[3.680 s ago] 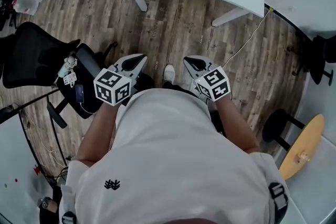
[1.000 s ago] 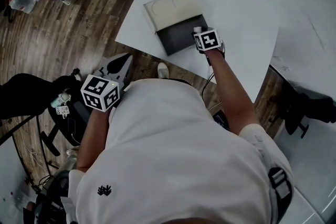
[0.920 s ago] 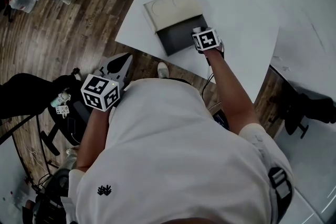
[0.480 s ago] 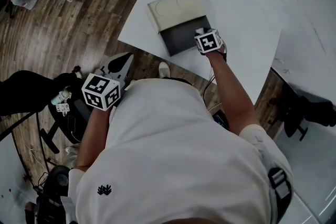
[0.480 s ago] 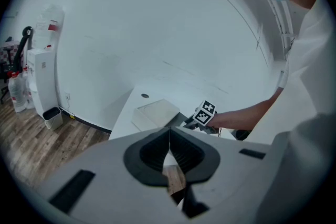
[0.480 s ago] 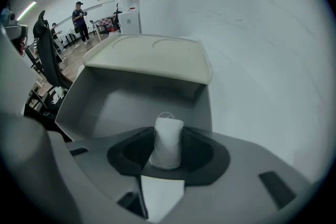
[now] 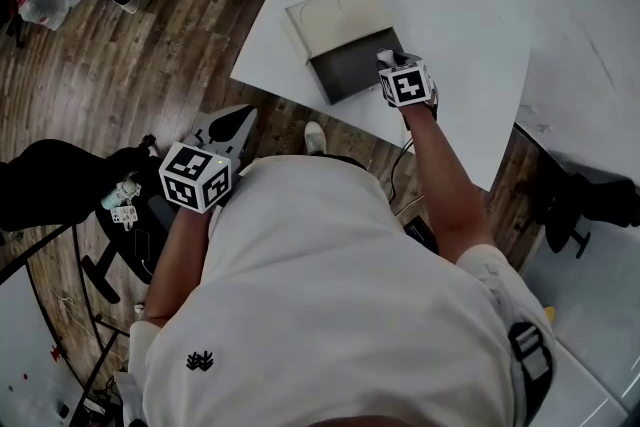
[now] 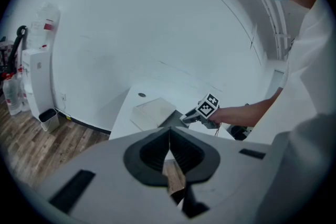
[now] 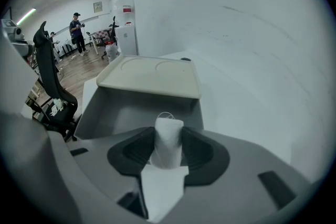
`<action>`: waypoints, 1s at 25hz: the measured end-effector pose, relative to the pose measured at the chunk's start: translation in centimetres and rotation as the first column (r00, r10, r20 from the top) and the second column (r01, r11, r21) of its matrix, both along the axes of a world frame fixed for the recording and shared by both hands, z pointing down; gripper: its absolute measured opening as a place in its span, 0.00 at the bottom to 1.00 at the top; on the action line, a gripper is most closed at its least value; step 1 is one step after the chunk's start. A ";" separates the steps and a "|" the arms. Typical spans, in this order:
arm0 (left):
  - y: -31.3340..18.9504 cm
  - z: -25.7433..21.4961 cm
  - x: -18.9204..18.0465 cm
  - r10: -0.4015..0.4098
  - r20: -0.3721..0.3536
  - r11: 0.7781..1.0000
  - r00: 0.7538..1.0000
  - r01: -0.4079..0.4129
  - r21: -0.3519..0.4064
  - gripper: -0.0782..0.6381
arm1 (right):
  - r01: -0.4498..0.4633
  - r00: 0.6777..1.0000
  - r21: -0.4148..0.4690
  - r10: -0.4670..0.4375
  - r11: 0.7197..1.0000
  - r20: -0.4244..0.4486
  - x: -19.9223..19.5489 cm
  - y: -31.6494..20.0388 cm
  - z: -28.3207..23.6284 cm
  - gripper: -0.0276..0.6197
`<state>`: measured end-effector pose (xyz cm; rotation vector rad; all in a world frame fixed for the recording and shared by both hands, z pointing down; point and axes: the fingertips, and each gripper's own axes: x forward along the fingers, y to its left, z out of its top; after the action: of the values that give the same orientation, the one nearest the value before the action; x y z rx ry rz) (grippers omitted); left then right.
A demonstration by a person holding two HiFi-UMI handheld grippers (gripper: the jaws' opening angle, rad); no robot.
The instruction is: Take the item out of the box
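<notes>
Where a black office chair [image 7: 45, 185] stands at the far left on the wooden floor [image 7: 180, 35], the left gripper [image 7: 232, 123] hangs close by, off the edge of the white table [image 7: 460, 25]. Its jaws lie pressed together with nothing between them.

Further right, near the table's front edge, sits the grey box [image 7: 345, 77]. It is open, with its cream lid [image 7: 335, 15] resting at the far end.

At the box's right-hand side the right gripper [image 7: 388, 63] points steeply down. Its jaws have just been closing and now pinch the item [image 9: 168, 134] between their dark pads, held apart by its width. The item is a small white roll standing upright, perhaps paper or cloth; the picture is too soft to be sure. Held so, it hangs over the box's open grey interior, in front of the lid.
</notes>
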<state>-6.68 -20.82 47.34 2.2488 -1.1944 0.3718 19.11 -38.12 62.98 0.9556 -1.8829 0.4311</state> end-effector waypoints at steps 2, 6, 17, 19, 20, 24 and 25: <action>0.4 0.0 -0.1 0.016 -0.003 1.000 1.000 -0.016 0.005 0.12 | -0.011 1.000 0.022 0.011 1.000 0.020 -0.1 0.5 -0.9 0.31; 1.6 -0.1 -0.6 0.053 -0.003 0.998 0.999 -0.053 0.014 0.12 | -0.055 0.997 0.057 0.051 0.997 0.065 -0.3 2.2 -3.0 0.30; 5.7 -0.7 -2.0 0.129 -0.010 0.991 0.992 -0.129 0.032 0.12 | -0.146 0.973 0.126 0.119 0.981 0.196 -1.5 9.0 -8.5 0.30; 6.6 -0.7 -2.4 0.137 -0.011 0.990 0.991 -0.137 0.033 0.12 | -0.168 0.964 0.135 0.134 0.977 0.229 -1.8 10.4 -9.4 0.30; 7.0 -0.7 -2.6 0.141 -0.014 0.989 0.990 -0.141 0.034 0.12 | -0.181 0.958 0.139 0.142 0.974 0.249 -1.9 11.0 -9.8 0.30; 8.2 -1.2 -3.2 0.160 -0.031 0.986 0.987 -0.159 0.042 0.12 | -0.215 0.938 0.156 0.160 0.964 0.308 -2.6 13.7 -11.3 0.30; 8.4 -1.3 -3.3 0.165 -0.032 0.985 0.986 -0.164 0.045 0.12 | -0.218 0.935 0.159 0.160 0.963 0.316 -2.9 14.3 -11.6 0.30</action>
<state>-10.03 -12.38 46.02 2.3887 -1.0104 0.3716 16.24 -23.78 51.42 1.2672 -2.1442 0.5421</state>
